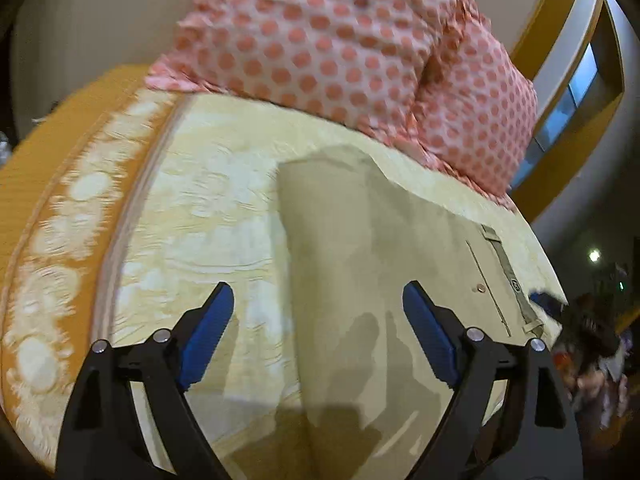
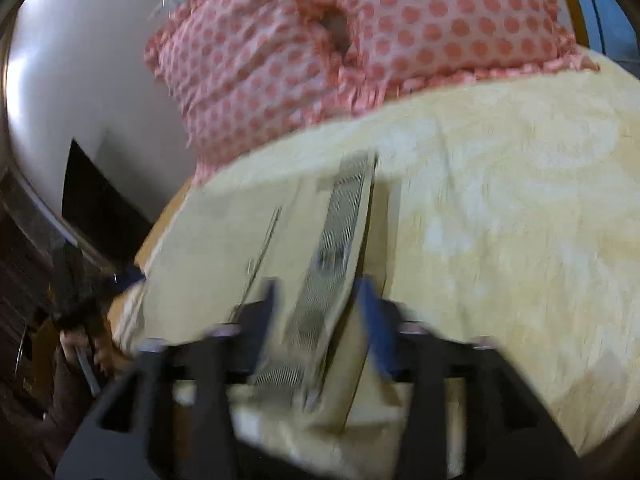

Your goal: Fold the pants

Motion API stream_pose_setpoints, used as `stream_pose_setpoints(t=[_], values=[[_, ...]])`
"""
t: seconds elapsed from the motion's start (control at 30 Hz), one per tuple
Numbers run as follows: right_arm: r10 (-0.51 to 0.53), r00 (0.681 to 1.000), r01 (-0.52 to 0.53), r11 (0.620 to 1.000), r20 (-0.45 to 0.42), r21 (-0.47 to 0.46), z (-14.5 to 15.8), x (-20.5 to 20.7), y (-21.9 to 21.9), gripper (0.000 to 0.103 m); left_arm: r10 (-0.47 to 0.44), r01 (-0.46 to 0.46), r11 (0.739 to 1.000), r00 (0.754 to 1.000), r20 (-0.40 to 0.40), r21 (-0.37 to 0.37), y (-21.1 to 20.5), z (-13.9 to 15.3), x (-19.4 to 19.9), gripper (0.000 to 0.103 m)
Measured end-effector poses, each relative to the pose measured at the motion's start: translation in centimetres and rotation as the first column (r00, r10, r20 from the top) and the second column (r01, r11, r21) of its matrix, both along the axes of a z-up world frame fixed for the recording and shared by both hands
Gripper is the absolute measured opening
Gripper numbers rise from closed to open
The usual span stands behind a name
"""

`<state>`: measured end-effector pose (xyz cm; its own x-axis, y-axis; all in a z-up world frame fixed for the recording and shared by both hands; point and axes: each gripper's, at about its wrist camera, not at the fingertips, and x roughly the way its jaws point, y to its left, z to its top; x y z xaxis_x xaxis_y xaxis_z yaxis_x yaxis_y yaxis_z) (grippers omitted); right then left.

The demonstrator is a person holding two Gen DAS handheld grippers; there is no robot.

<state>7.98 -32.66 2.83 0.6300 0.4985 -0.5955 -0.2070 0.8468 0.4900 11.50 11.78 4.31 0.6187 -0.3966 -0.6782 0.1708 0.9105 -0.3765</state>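
Beige pants (image 1: pixel 360 264) lie flat on a cream bedspread (image 1: pixel 208 200), with a buttoned back pocket (image 1: pixel 480 289) and waistband at the right. My left gripper (image 1: pixel 318 304) is open and empty, hovering just above the pants. In the blurred right wrist view my right gripper (image 2: pixel 320 296) is partly closed around the waistband (image 2: pixel 340 236) of the pants (image 2: pixel 208 256); the blue pads (image 2: pixel 374 320) flank the fabric. Whether they pinch it is unclear.
Two pink polka-dot pillows (image 1: pixel 340 36) lie at the head of the bed, also in the right wrist view (image 2: pixel 320 52). The bedspread has an orange patterned border (image 1: pixel 60 208) at the left. A wall and window frame (image 1: pixel 576 92) stand behind.
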Motion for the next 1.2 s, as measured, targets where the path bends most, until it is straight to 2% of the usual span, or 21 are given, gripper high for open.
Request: stream_pose_setpoints(t=[0.2, 0.3, 0.4, 0.43, 0.47, 0.5, 0.53, 0.57, 0.6, 0.67, 0.7, 0.8, 0.9, 0.93, 1.0, 1.03, 1.1, 1.17, 1.2], values=[[0.006, 0.994, -0.008, 1.000, -0.107, -0.017, -2.6, 6.3, 0.0, 0.059, -0.069, 0.071, 0.997, 0.993, -0.096, 0.010, -1.6, -1.9, 3.6, 0.087], [0.047, 0.994, -0.045, 0.999, -0.100, 0.017, -3.3, 6.8, 0.4, 0.057, -0.097, 0.100, 0.995, 0.989, -0.112, 0.022, -2.6, -2.4, 4.6, 0.091], [0.078, 0.993, -0.078, 0.997, -0.090, 0.007, -3.3, 6.6, 0.9, 0.039, -0.120, 0.125, 0.992, 0.985, -0.124, 0.028, -3.5, -2.4, 5.4, 0.091], [0.105, 0.991, -0.103, 0.994, -0.086, 0.025, -3.4, 6.3, 0.9, 0.024, -0.128, 0.133, 0.991, 0.984, -0.127, 0.033, -3.8, -2.4, 5.5, 0.091], [0.121, 0.989, -0.118, 0.992, -0.086, 0.037, -3.4, 6.3, 1.0, 0.015, -0.131, 0.138, 0.989, 0.983, -0.130, 0.045, -4.2, -2.4, 5.6, 0.085], [0.140, 0.986, -0.136, 0.990, -0.087, 0.049, -3.4, 6.1, 1.0, 0.014, -0.132, 0.140, 0.989, 0.983, -0.130, 0.054, -4.3, -2.3, 5.7, 0.067], [0.149, 0.986, -0.144, 0.988, -0.080, 0.056, -3.2, 6.0, 1.0, 0.012, -0.136, 0.145, 0.987, 0.982, -0.130, 0.062, -4.3, -2.1, 5.8, 0.057], [0.156, 0.985, -0.152, 0.986, -0.075, 0.067, -3.0, 6.0, 0.9, 0.011, -0.137, 0.144, 0.988, 0.982, -0.132, 0.048, -4.1, -2.0, 6.0, 0.037], [0.158, 0.985, -0.152, 0.985, -0.075, 0.082, -2.7, 6.3, 0.8, 0.010, -0.141, 0.144, 0.989, 0.981, -0.130, 0.019, -3.7, -1.8, 6.3, 0.022], [0.159, 0.985, -0.150, 0.981, -0.066, 0.122, -2.1, 7.0, 0.5, 0.010, -0.144, 0.142, 0.989, 0.984, -0.109, -0.029, -3.0, -1.1, 7.0, 0.011], [0.158, 0.986, -0.149, 0.980, -0.053, 0.135, -1.6, 7.7, 0.4, 0.009, -0.138, 0.137, 0.990, 0.987, -0.086, -0.019, -3.1, -0.5, 7.4, 0.010], [0.137, 0.991, -0.135, 0.984, -0.010, 0.114, 0.1, 10.2, 1.0, 0.009, -0.118, 0.118, 0.991, 0.993, -0.005, 0.060, -4.4, 1.2, 9.3, 0.008], [0.072, 0.997, -0.074, 0.993, 0.027, 0.086, 1.2, 13.7, 1.0, 0.009, -0.059, 0.051, 0.992, 0.996, 0.071, 0.114, -5.9, 2.1, 12.8, 0.008], [0.046, 0.999, -0.048, 0.996, 0.029, 0.072, 1.2, 14.8, 0.9, 0.009, -0.046, 0.036, 0.991, 0.996, 0.078, 0.133, -6.2, 1.9, 13.7, 0.011], [0.003, 1.000, -0.003, 1.000, 0.011, 0.002, 0.6, 16.9, 1.1, 0.013, 0.004, -0.018, 0.968, 0.998, 0.055, 0.251, -7.2, 1.0, 16.0, 0.019], [-0.034, 0.999, 0.032, 0.998, -0.026, -0.055, 0.2, 17.7, 1.1, 0.017, 0.030, -0.040, 0.954, 0.999, 0.037, 0.297, -7.3, 0.7, 16.5, 0.022], [-0.082, 0.995, 0.078, 0.995, -0.055, -0.065, -0.1, 17.3, 0.3, 0.021, 0.043, -0.064, 0.954, 0.996, 0.075, 0.292, -6.5, 1.4, 15.2, 0.024], [-0.079, 0.997, 0.079, 0.997, -0.002, -0.009, 0.3, 15.3, -0.7, 0.038, 0.022, -0.058, 0.968, 0.988, 0.150, 0.244, -5.9, 2.8, 12.2, 0.047], [-0.055, 0.998, 0.055, 0.998, 0.027, 0.011, 0.6, 14.1, -0.6, 0.038, 0.007, -0.042, 0.975, 0.987, 0.158, 0.217, -5.8, 3.1, 11.3, 0.051]])
